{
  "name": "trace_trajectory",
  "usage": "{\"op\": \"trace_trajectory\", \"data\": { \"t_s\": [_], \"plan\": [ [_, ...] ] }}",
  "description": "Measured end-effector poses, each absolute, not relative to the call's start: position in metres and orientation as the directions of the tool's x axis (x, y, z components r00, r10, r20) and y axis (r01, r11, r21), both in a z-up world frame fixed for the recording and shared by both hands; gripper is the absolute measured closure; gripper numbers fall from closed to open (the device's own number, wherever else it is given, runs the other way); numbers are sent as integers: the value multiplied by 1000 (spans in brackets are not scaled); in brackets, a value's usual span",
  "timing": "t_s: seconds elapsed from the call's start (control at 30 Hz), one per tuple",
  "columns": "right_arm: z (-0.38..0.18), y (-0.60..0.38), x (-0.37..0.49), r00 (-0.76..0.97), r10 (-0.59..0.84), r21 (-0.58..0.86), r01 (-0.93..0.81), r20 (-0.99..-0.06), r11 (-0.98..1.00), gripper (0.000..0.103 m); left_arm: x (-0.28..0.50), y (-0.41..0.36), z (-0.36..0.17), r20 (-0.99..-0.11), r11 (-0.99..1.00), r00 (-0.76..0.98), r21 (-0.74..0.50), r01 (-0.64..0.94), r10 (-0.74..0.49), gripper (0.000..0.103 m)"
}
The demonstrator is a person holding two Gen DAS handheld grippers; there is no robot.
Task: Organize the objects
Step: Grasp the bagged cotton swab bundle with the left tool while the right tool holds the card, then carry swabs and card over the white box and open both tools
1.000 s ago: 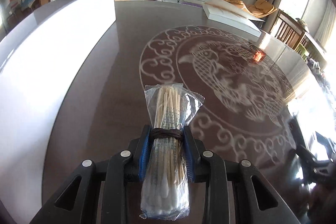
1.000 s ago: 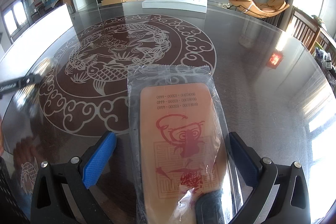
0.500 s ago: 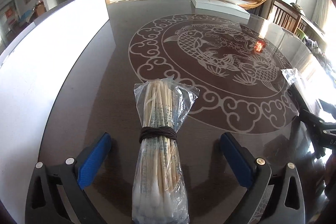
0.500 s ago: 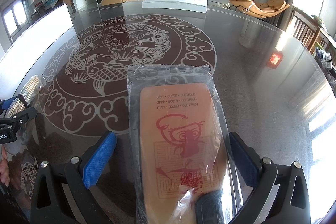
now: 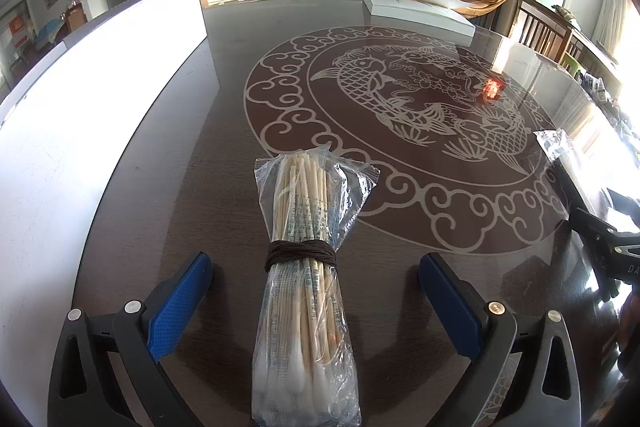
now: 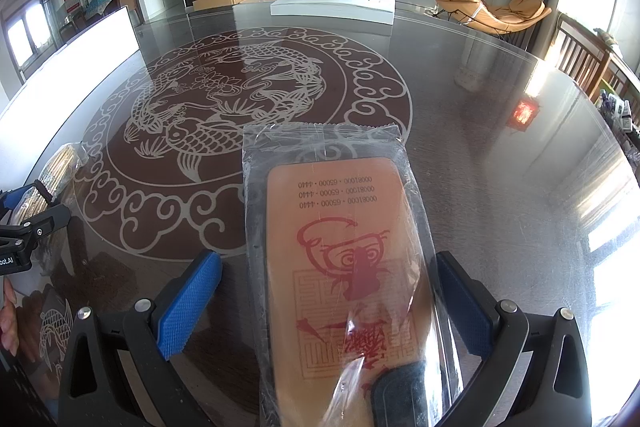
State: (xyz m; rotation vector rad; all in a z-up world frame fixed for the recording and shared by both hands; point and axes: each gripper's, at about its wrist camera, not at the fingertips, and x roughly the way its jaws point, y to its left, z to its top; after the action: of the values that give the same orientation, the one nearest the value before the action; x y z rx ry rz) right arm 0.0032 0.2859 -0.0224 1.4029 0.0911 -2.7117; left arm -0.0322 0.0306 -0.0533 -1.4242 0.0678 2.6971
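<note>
I see a clear plastic bag of cotton swabs [image 5: 306,291] lying flat on the dark glossy table [image 5: 168,187], near its left edge, wooden sticks bundled lengthwise, white tips toward me, a dark brown cord wound round the middle. Farther right lies a flat tan card with red print [image 6: 344,267], sealed in a clear wrapper, lengthwise, overlapping the patterned medallion's near rim.

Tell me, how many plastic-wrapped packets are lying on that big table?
2. A bag of cotton swabs lies between the open left gripper; a wrapped orange paddle lies between the open right gripper. Others might lie outside the views.
</note>
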Motion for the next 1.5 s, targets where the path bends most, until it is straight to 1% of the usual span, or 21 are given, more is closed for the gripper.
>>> {"op": "trace_trajectory", "data": {
  "t_s": [0.07,0.17,0.2,0.23,0.27,0.3,0.37,0.43,0.53,0.67,0.77,0.87,0.93,1.07,1.2,1.27,1.33,1.37,1.4,1.43,1.5],
  "plan": [
    [-22,286,0,-548,-57,-9,117,-835,-993,0,-30,30,-52,-830,-992,-553,-5,-128,76,0],
    [-19,286,-17,-411,-68,-8,179,-909,-984,0,-26,30,-51,-832,-986,-546,-12,-168,103,0],
    [-18,289,-21,-385,-64,-7,180,-921,-984,2,-24,28,-49,-822,-984,-555,-37,-174,129,4],
    [-14,292,-23,-388,-60,-8,170,-920,-985,19,-21,25,-45,-802,-984,-582,-43,-171,135,37],
    [-10,294,-24,-396,-58,-8,162,-917,-987,27,-19,25,-43,-791,-986,-603,-4,-166,104,57],
    [-9,296,-25,-368,-62,4,156,-928,-988,27,-19,23,-43,-787,-985,-607,1,-174,106,75],
    [-7,297,-20,-366,-75,21,151,-927,-988,27,-18,12,-42,-783,-983,-600,-80,-162,163,75],
    [1,295,-10,-389,-110,56,148,-915,-987,27,-14,2,-35,-764,-982,-618,-127,-137,185,75],
    [28,283,0,-448,-180,121,159,-875,-980,27,-2,-11,-13,-702,-975,-678,-190,-117,218,75],
    [78,241,0,-517,-289,182,248,-806,-952,27,24,-38,28,-616,-962,-753,-259,-84,232,75],
    [115,189,-9,-544,-394,224,352,-741,-909,27,39,-78,66,-550,-955,-811,-296,-34,200,75],
    [144,115,-22,-529,-526,286,470,-666,-835,27,44,-132,96,-522,-960,-847,-277,51,105,75],
    [160,60,-30,-489,-611,330,544,-623,-772,27,40,-172,104,-535,-963,-845,-238,130,18,75],
    [171,-54,-47,-379,-734,405,648,-564,-645,27,19,-246,86,-644,-941,-755,-167,296,-124,75],
    [141,-160,-69,-293,-730,391,691,-618,-608,27,8,-292,52,-772,-899,-605,-107,425,-194,73],
    [110,-201,-77,-233,-697,377,703,-678,-602,26,10,-302,41,-797,-884,-564,-86,459,-216,60],
    [74,-230,-81,-183,-624,339,707,-760,-621,26,18,-305,38,-791,-876,-566,-82,475,-233,19],
    [61,-239,-83,-161,-591,327,705,-791,-629,26,22,-305,38,-782,-873,-571,-73,483,-250,11],
    [51,-241,-85,-144,-576,331,697,-805,-637,26,26,-304,39,-773,-873,-576,-59,485,-268,4],
    [47,-238,-86,-138,-581,347,684,-802,-642,26,28,-303,40,-767,-875,-578,-46,482,-279,4],
    [51,-226,-89,-158,-603,369,662,-782,-652,18,32,-301,42,-767,-882,-578,-33,470,-279,4]
  ]
}}
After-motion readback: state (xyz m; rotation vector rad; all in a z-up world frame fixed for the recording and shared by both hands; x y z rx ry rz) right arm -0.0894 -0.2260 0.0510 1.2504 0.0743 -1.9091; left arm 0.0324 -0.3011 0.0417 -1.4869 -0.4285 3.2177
